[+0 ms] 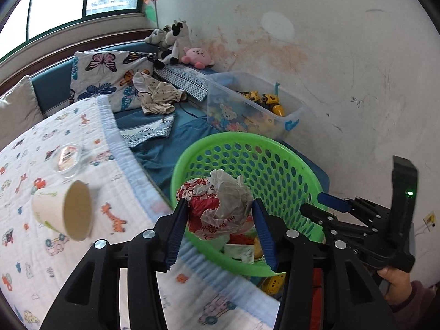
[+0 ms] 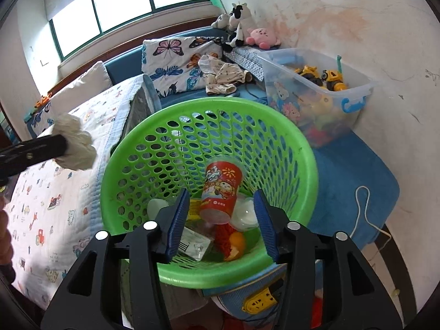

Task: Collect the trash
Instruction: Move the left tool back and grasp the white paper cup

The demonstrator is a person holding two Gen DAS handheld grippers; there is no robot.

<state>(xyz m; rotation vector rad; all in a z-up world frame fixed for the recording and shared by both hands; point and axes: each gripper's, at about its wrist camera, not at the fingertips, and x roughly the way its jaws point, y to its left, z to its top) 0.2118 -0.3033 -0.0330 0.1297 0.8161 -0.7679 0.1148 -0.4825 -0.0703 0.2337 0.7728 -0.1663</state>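
Gripped, in the left claw [image 1: 218, 203], a crumpled red-and-white wrapper [image 1: 220, 206], with both blue pads [image 1: 176, 228] pressed against its sides. Held that wad in the air just beside the near rim of the green basket [image 1: 247, 137], over the quilt's edge. Showed from the right wrist view as a pale wad [image 2: 75, 145] at the tip of a black finger, left of the basket and clear of it.

Stood half open, the right claw [image 2: 221, 192], over the basket's mouth with nothing pinched. Framed between its pads, but touched by neither, a red printed cup [image 2: 221, 189], tilted mouth-down inside the basket. Lay beneath the cup: white lids [image 2: 244, 217], a clear packet [image 2: 194, 243], red netting [image 2: 222, 236] and an orange peel [image 2: 236, 243].

Gripped the right tool from below with a hand [image 1: 396, 277] in a pinkish sleeve.

Left out on the patterned quilt [image 1: 41, 261], well apart from the basket, a white paper cup [image 1: 63, 209] on its side and a clear lidded tub [image 1: 68, 159] just behind it. Sat behind the basket, against the stained wall, a clear bin of toys [image 1: 253, 107].
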